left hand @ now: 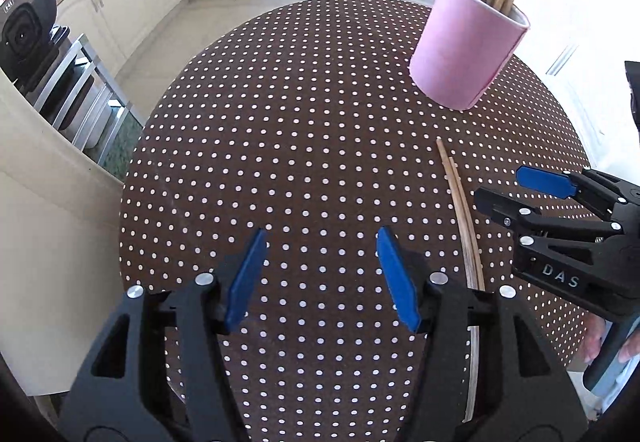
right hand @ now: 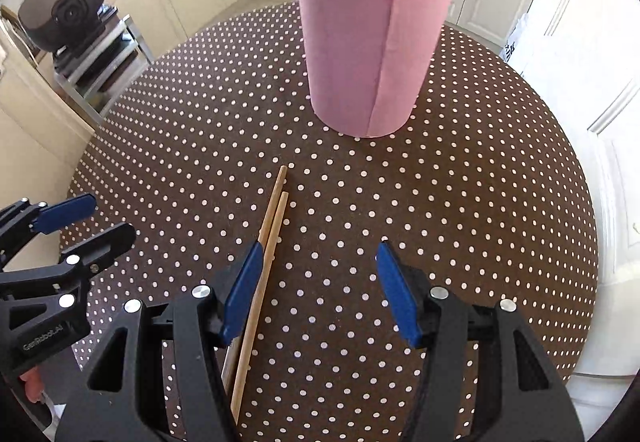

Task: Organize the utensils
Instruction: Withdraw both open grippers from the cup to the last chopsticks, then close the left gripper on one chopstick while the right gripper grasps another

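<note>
L gripper [left hand: 322, 238] open, empty, over dotted tablecloth [left hand: 304, 130]. R gripper [right hand: 320, 254] open, empty; two chopsticks [right hand: 269, 238] lie by its left pad. Pink holder [right hand: 360, 54] ahead.

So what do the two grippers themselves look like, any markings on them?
Both are black plastic frames with triangular cut-outs, silver pivot bolts and flat blue finger pads. The left gripper carries small white lettering on its body, seen from the right wrist. The right gripper shows white letters "DAS" in the left wrist view. No cables visible.
</note>
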Demonstrator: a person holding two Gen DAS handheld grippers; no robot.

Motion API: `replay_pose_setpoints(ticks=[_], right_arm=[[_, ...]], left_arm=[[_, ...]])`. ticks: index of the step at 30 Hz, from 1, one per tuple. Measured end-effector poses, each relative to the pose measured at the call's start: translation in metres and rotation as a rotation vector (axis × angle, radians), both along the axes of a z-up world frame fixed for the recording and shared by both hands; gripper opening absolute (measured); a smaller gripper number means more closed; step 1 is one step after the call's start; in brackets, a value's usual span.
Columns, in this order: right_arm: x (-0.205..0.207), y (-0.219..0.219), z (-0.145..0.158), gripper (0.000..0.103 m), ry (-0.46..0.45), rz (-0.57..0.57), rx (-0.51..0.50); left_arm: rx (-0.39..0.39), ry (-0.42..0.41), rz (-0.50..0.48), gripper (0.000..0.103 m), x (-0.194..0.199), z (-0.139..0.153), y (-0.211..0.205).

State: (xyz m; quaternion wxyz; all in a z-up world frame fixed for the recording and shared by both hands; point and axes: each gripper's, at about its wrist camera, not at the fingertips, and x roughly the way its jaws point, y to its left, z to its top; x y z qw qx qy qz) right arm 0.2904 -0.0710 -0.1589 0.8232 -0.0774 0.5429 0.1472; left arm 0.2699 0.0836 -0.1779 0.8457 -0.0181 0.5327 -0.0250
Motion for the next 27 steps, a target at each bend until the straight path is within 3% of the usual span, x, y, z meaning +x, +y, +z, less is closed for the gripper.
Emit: replay_pose_setpoints(ticks=[17,18,23,25,27], right_arm=[[0.017,0.036,-0.02,0.054,-0.024,0.035,-0.121],[0.017,0.039,-0.021,0.052,-0.025,0.039,-0.131],[0.015,0.05,-0.024,0.019,-0.017,0.087,-0.105],[0.015,0.052,-0.024,0.01,-0.014,0.098,-0.109],[0.016,0.053,-0.025,0.008,-0.011,0.097,-0.104]], left_arm=[[-0.023,0.024,0.024,0.062,0.012,-0.008,0.014],[-0.028,0.029,0.024,0.062,0.013,-0.009,0.013],[-0.039,0.042,0.021,0.062,0.018,-0.012,0.006],[-0.045,0.044,0.019,0.062,0.02,-0.012,0.002],[-0.053,0.045,0.017,0.062,0.023,-0.013,-0.003]])
